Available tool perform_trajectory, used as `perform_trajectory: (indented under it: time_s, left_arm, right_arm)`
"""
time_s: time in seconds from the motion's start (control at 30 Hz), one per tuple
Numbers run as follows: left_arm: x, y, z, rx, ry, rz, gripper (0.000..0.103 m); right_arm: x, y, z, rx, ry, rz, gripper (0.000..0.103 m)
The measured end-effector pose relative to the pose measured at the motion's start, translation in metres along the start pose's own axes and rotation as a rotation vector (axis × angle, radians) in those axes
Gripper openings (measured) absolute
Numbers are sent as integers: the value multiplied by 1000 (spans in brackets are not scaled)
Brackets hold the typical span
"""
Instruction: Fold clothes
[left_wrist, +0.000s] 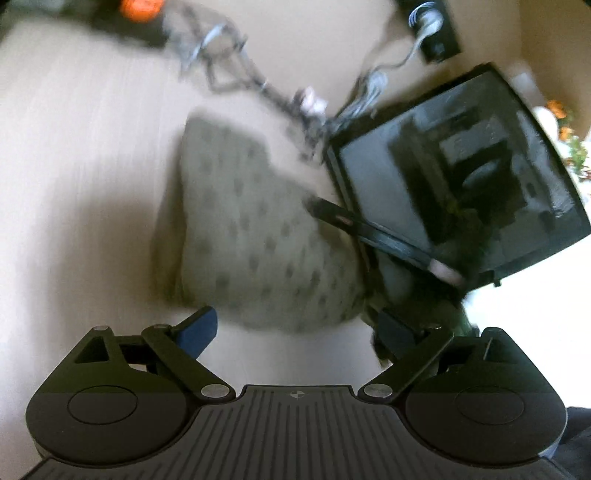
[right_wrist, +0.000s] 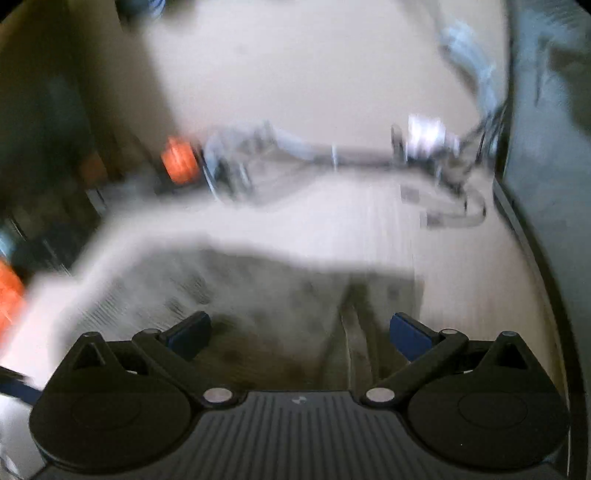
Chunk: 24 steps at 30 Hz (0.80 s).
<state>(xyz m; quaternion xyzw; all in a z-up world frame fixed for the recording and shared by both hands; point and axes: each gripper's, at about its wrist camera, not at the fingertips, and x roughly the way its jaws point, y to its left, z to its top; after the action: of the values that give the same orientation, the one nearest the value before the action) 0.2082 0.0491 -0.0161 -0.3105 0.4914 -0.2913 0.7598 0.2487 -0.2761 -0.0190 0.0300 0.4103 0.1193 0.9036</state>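
1. Blue-padded fingers of the left gripper (left_wrist: 295, 328) stand wide apart at 6 o'clock in its own view, holding nothing, with bare table between them.
2. Just beyond them, toward 12 o'clock, lies the grey dotted garment (left_wrist: 255, 229), a compact, roughly rectangular bundle on the pale wooden table (left_wrist: 74, 184). Whether it is already folded or only bunched, the blur hides.
3. At 3 o'clock the dark monitor (left_wrist: 461, 177) sits close to the cloth's edge, with a tangle of cables (left_wrist: 236, 70) at 12 o'clock.
4. Right gripper (right_wrist: 299, 332) is equally spread and empty, hovering low over the cloth, a seam or crease running between its pads.
5. Both views smear, so I judge any pinch should wait until the hands steady, taking a single edge and keeping clear of monitor and cables.
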Motion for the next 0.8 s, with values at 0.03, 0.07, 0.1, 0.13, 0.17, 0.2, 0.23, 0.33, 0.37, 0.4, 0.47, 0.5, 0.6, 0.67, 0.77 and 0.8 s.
perform_trajectory:
  time_s: [0.03,0.07,0.1,0.13,0.17,0.2,0.23,0.33,0.37,0.4,0.47,0.5,0.6,0.67,0.77,0.8]
  left_arm:
    - [6,5,-2,-37,7,-2,97]
    - [13,10,-4,-74,12,-3,97]
    - [19,15,-5,-112,17,-5,97]
    - [19,18,-2,-141,4,-7,97]
    - [18,21,2,-169,-10,-9,97]
    - [17,24,6,-197,-25,-11,97]
    - [13,26,12,-208,-42,5,97]
    - [4,26,20,-191,-73,48,97]
    - [1,25,21,-177,-79,61,97]
    - [-2,25,21,-163,-86,75,97]
    - [-8,24,23,-136,-98,101,97]
    - [-10,23,24,-122,-104,114,97]
    - [-19,21,26,-81,-123,153,97]
    - [-24,20,28,-53,-136,179,97]
    - [-14,16,17,-12,-107,196,97]
    - [-9,13,13,7,-103,206,97]
  right_arm:
    - [4,5,-4,-9,3,-14,103]
    - [1,8,-8,-5,-4,-23,103]
    - [-3,12,-12,1,-9,-31,103]
    - [-7,15,-17,10,1,-26,103]
    - [-12,19,-22,20,12,-21,103]
    - [-16,23,-28,29,22,-14,103]
    - [-21,29,-35,35,32,4,103]
    - [-30,50,-55,16,93,181,103]
    - [-35,56,-59,-3,110,266,103]
    - [-43,60,-61,-24,105,335,103]
    - [-65,56,-59,-31,36,392,103]
    - [-75,50,-57,-18,-3,408,103]
    - [-84,13,-49,160,-102,411,103]
    - [-71,-5,-42,260,-111,425,103]
    - [-41,-14,-34,338,-106,488,103]
    - [-29,-11,-33,346,-97,507,103]
